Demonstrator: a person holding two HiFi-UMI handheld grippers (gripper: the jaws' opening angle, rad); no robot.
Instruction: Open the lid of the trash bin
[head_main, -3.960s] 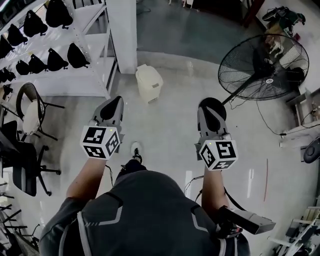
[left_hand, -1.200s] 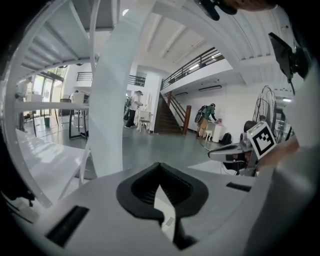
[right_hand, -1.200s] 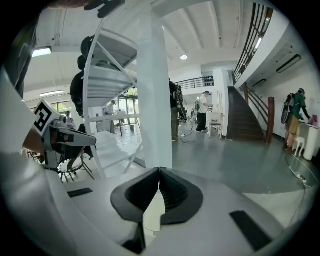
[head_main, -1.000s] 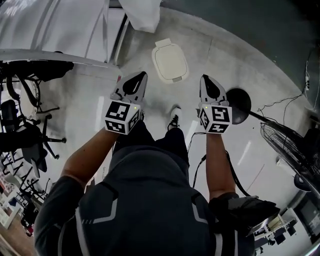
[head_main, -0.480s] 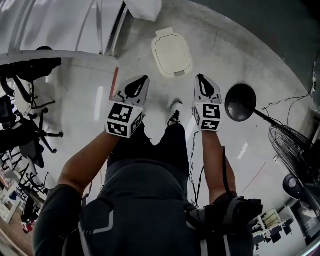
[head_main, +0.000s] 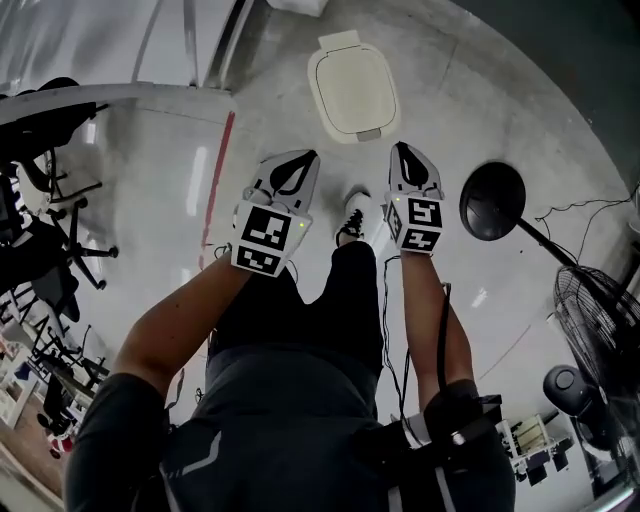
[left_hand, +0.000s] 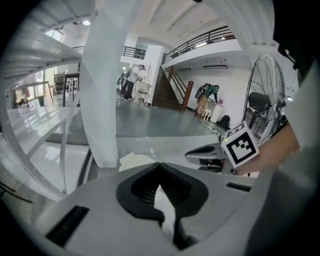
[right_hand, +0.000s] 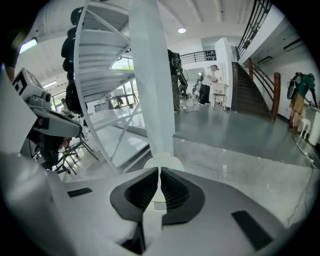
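A: L hand-held gripper (head_main: 303, 160), state?

B: Clenched, jaws tip to tip, nothing btwn them. It's centre-left in the head view, aimed up-frame. Prob just carried fwd, not yet at work.

A: And the trash bin (head_main: 352, 88)?

B: Top centre of the head view, on the floor, lid (head_main: 350, 82) flat down, so not opened yet. It stands just below the white pillar (left_hand: 102, 100) at the frame top. Both hand-held grippers are apart from it, no contact.

A: R hand-held gripper (head_main: 402, 152)?

B: Also clenched and empty, only a thin slit shows btwn the jaws. Its own view has the bin dead ahead past the tips, so I'd guess it's lined up w/ the bin.

A: Why are the 2 held level?

B: Looks like a walk-up pose, w/ a shoe (head_main: 355, 215) btwn them pointing at the bin. My guess is 1 gets under the lid's front edge.

A: Anything at the R?

B: Fan base (head_main: 492, 200), right of centre, well off the bin.
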